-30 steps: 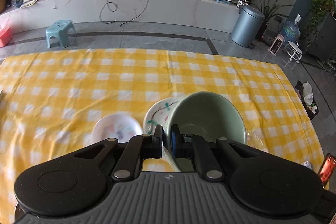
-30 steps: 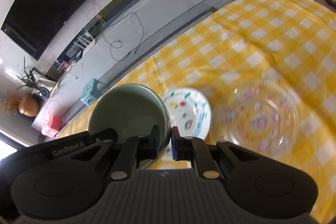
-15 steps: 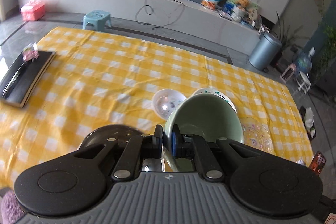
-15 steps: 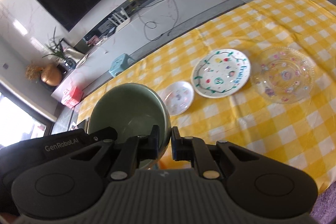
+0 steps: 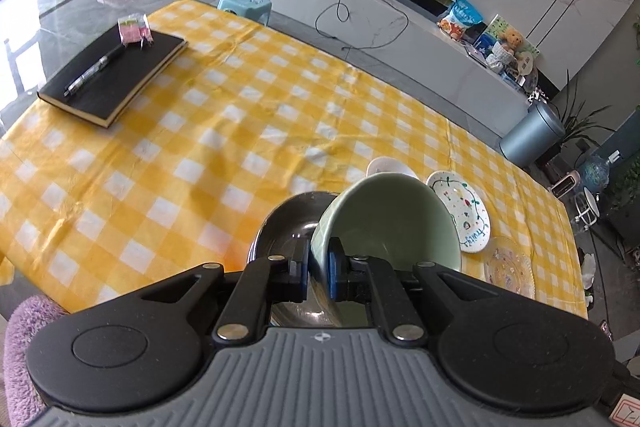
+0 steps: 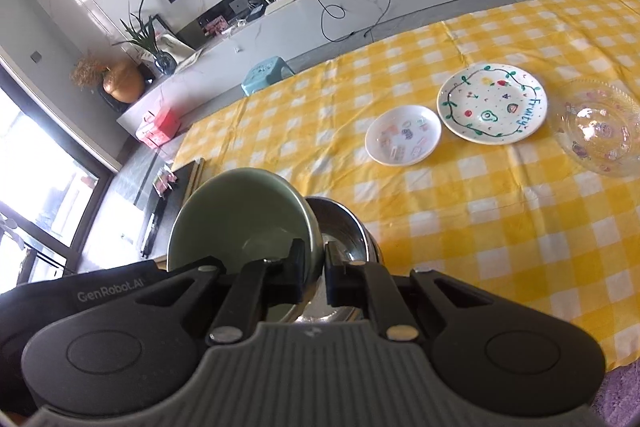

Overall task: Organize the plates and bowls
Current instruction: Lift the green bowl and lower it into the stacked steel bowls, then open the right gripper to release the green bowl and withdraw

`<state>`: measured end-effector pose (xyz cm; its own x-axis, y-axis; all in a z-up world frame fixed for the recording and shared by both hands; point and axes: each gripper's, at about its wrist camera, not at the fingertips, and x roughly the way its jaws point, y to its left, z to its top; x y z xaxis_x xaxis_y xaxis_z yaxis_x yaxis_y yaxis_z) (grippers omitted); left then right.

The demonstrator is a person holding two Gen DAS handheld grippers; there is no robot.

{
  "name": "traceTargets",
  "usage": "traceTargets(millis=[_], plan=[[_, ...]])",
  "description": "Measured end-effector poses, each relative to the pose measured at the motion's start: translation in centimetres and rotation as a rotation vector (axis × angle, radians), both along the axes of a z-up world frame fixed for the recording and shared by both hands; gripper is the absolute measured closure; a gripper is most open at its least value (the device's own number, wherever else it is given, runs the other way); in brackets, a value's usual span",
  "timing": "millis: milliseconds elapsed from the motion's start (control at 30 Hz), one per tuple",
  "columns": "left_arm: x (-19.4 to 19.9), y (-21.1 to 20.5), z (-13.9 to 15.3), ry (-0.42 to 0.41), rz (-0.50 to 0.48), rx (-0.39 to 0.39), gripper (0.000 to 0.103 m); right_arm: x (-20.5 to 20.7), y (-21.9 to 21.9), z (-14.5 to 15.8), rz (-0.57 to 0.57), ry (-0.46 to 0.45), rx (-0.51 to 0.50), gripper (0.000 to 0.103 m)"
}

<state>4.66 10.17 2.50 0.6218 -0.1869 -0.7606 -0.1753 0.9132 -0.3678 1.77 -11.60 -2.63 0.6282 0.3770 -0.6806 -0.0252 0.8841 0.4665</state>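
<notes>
1. Gripping the green bowl (image 5: 384,219) by its rim, the left gripper (image 5: 318,269) has its fingers narrow, one pad outside the wall, one inside.
2. Right gripper (image 6: 316,269) is pinched on the same green bowl (image 6: 240,219) at the opposite rim, fingers narrow, one inside and one outside.
3. Green bowl is tilted and sits over the steel bowl (image 5: 284,227) (contact between the two can't be judged); part of the steel bowl (image 6: 344,227) shows beside it in the right wrist view.
4. Steel bowl rests on the yellow checked tablecloth (image 5: 240,131), near the table's front edge.
5. Beyond the steel bowl, farther along the cloth: small white plate (image 6: 403,135), then the "Fruity" plate (image 6: 492,103) just beside it, then the clear glass plate (image 6: 596,127), all flat and apart from each other.
6. Well away from the steel bowl, at the far cloth corner: black notebook (image 5: 116,75) with a pen (image 5: 94,69) on top.
</notes>
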Motion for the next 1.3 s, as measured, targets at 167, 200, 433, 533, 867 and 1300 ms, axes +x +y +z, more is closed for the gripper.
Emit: traceTargets(millis=[167, 200, 433, 533, 867, 1300], plan=[[0.4, 0.0, -1.9, 0.039, -0.014, -0.006, 0.093, 0.6, 0.2, -1.4, -0.005, 0.036, -0.03, 0.096], [0.5, 0.0, -2.1, 0.044, -0.016, -0.003, 0.093, 0.7, 0.3, -1.7, -0.002, 0.041, -0.037, 0.096], [1.0, 0.0, -2.4, 0.056, -0.035, 0.081, 0.094, 1.5, 1.5, -3.0, 0.033, 0.064, -0.079, 0.096], [1.2, -0.1, -2.3, 0.052, -0.05, 0.119, 0.094, 1.8, 1.8, -3.3, 0.044, 0.059, -0.119, 0.096], [1.5, 0.1, -1.9, 0.005, -0.062, 0.103, 0.095, 2.6, 2.4, -3.8, 0.066, 0.033, -0.178, 0.096], [0.7, 1.5, -1.8, -0.002, 0.01, 0.101, 0.065, 2.4, 2.2, -2.8, 0.071, -0.039, -0.186, 0.09]])
